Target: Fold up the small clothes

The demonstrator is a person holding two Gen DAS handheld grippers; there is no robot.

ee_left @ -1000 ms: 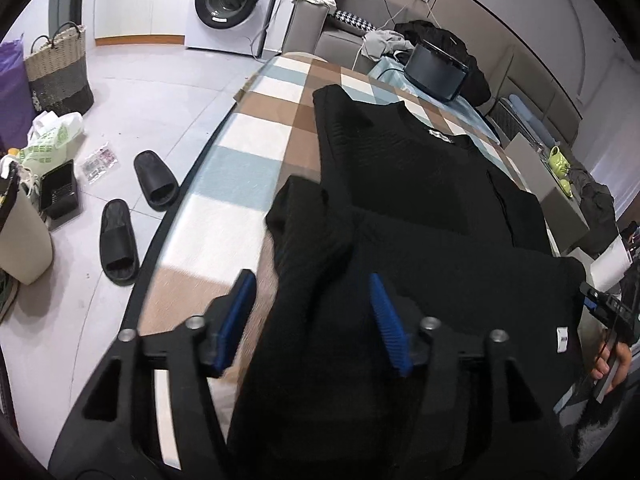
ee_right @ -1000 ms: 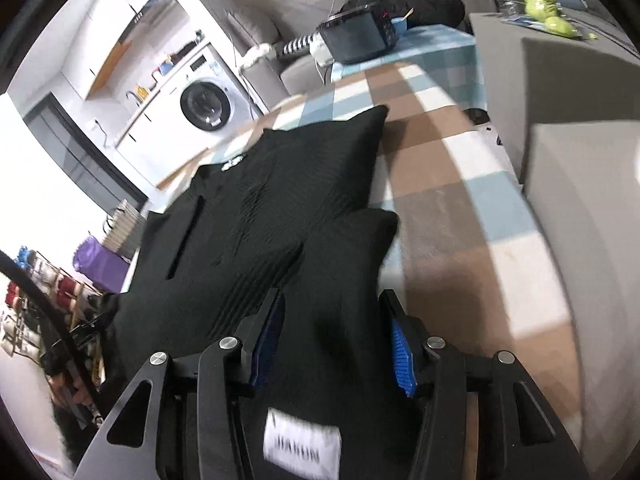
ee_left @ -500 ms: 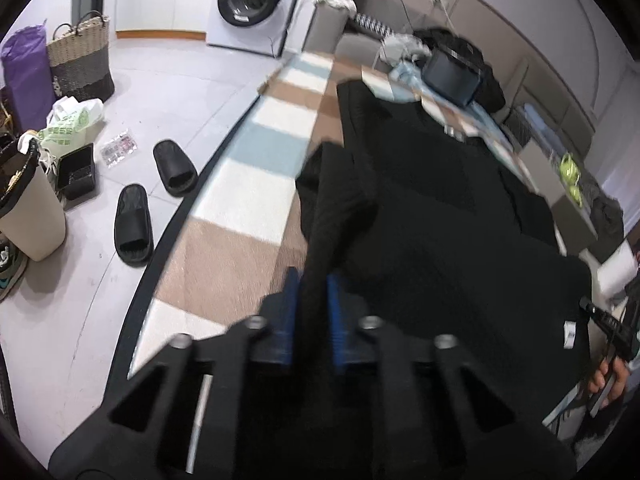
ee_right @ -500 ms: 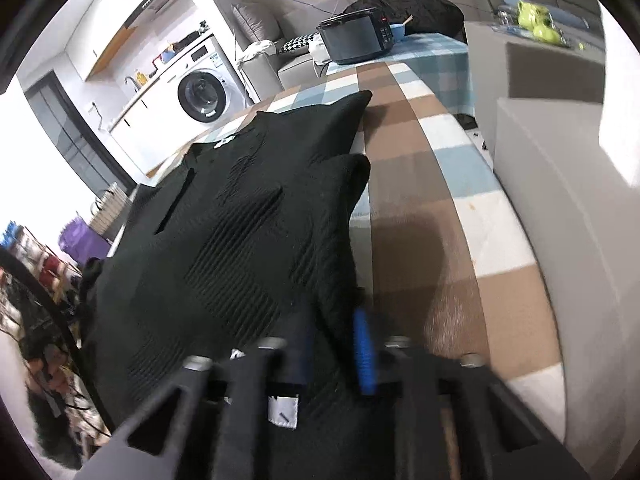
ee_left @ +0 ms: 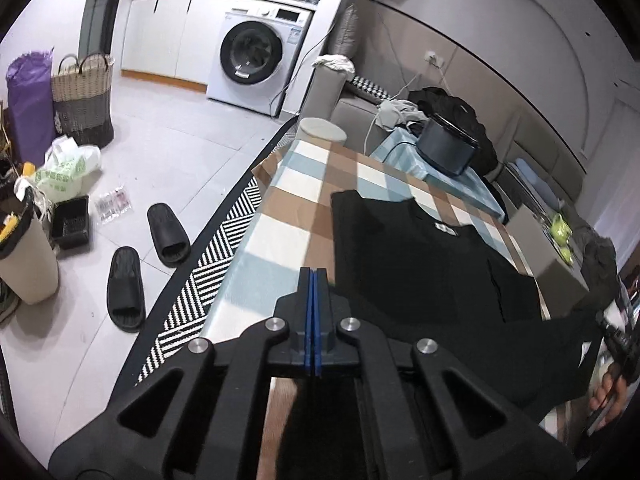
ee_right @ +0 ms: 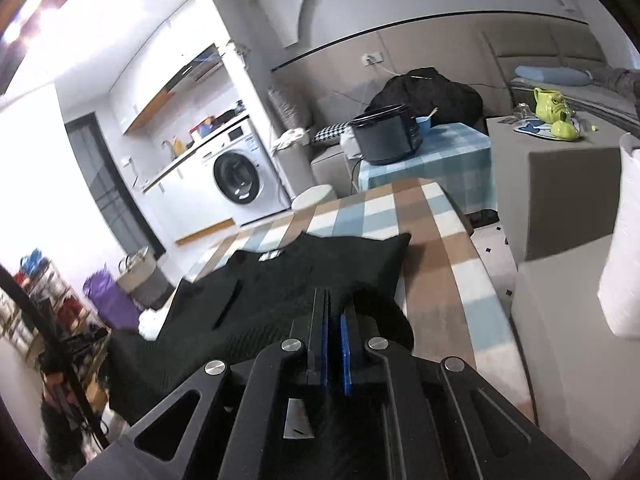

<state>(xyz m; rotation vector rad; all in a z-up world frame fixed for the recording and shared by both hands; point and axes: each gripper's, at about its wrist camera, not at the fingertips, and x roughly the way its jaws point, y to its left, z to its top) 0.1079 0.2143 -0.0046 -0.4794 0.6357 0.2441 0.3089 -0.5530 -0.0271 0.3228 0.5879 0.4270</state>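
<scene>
1. Black knit top (ee_left: 416,264) lies on the checked bench (ee_left: 280,248), collar label at the far end. Near hem is raised off the bench and runs under both tools, so this reads as the start of a hem-to-collar fold.
2. Left gripper (ee_left: 313,280): blue fingers (ee_left: 309,312) pressed together. Black cloth hangs just below the frame, so the hem corner is probably pinched, but the contact itself is hidden behind the frame.
3. Right gripper (ee_right: 334,312): fingers (ee_right: 345,354) nearly together, with a thin dark gap that looks like fabric. The top bunches right up against the tips; a white care tag (ee_right: 298,420) shows under the frame. Judged pinching the other hem corner.
4. One corner per tool makes sense: keeps the hem taut and level so the fold lands square.
5. Hard to read:
   - Near hem is blocked by the tool bodies in both views.
   - Black on black, so existing folds or sleeves tucked in at the sides cannot be confirmed.
   - Right-wrist view is motion-blurred at the right edge.
   - In the left view the other tool and a hand (ee_left: 610,390) are cut off at the rim.
</scene>
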